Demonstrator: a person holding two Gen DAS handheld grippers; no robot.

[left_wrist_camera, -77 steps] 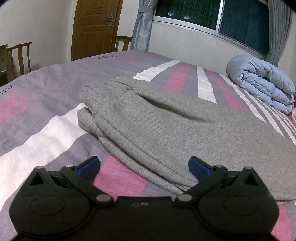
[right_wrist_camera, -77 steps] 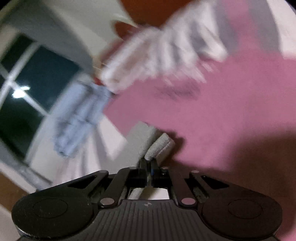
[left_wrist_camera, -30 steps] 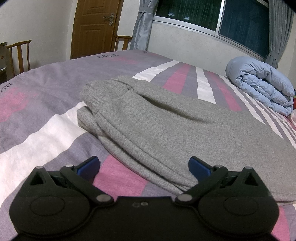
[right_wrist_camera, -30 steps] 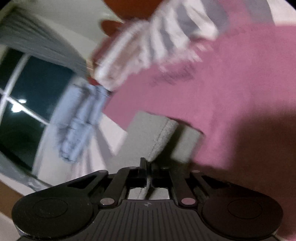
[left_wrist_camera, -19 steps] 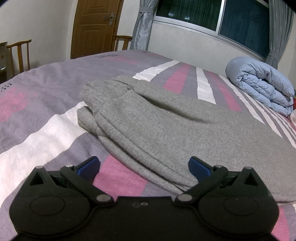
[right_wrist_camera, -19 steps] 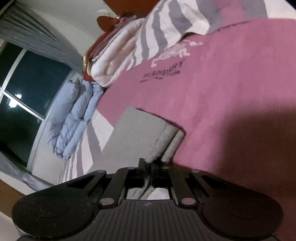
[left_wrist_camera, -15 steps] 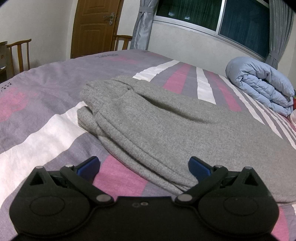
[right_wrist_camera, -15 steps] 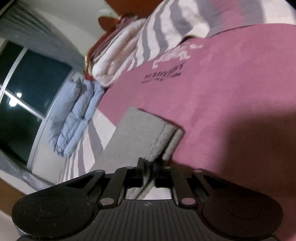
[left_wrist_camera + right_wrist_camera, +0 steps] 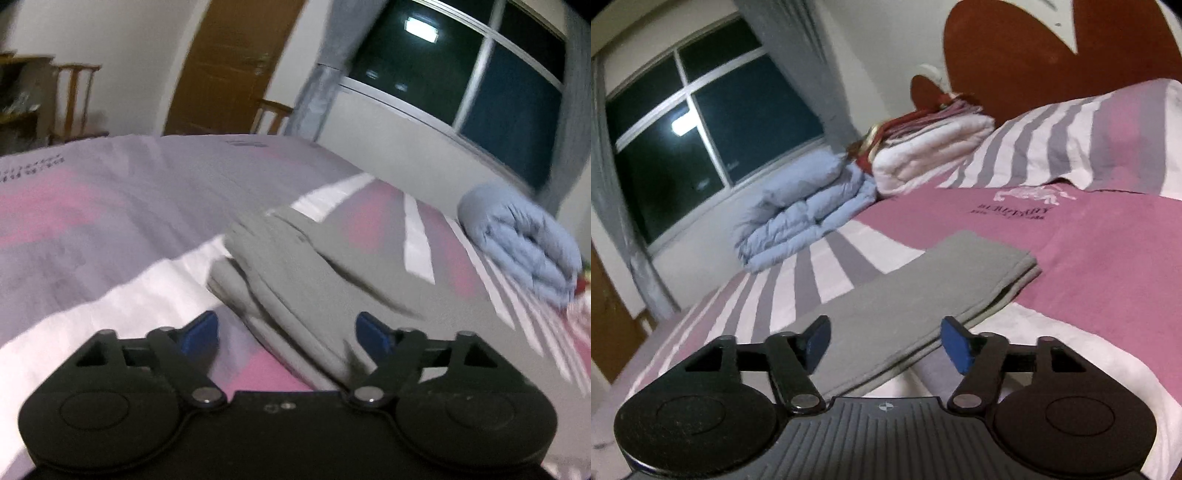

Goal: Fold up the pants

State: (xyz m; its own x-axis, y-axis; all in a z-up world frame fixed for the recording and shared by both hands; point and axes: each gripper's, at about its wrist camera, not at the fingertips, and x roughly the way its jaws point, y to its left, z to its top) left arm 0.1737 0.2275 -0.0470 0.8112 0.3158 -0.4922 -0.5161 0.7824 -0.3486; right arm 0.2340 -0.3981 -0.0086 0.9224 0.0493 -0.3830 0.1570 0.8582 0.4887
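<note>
Grey pants [image 9: 295,280] lie flat on the striped bed, folded lengthwise, with the bunched waist end toward the far left in the left wrist view. My left gripper [image 9: 286,336] is open and empty, raised above the near edge of the pants. In the right wrist view the leg end of the pants [image 9: 923,291] lies flat with its cuffs at the far right. My right gripper [image 9: 886,349] is open and empty, just above the near edge of the legs.
A rolled light-blue duvet [image 9: 524,243] lies at the bed's far side; it also shows in the right wrist view [image 9: 801,218] beside a stack of white and red bedding [image 9: 923,147] and a striped pillow [image 9: 1089,147]. Wooden chairs [image 9: 70,99] and a door [image 9: 229,66] stand beyond the bed.
My right gripper has opened and let go of the pants' leg end, which now lies flat. My left gripper has lifted and tilted upward, still open.
</note>
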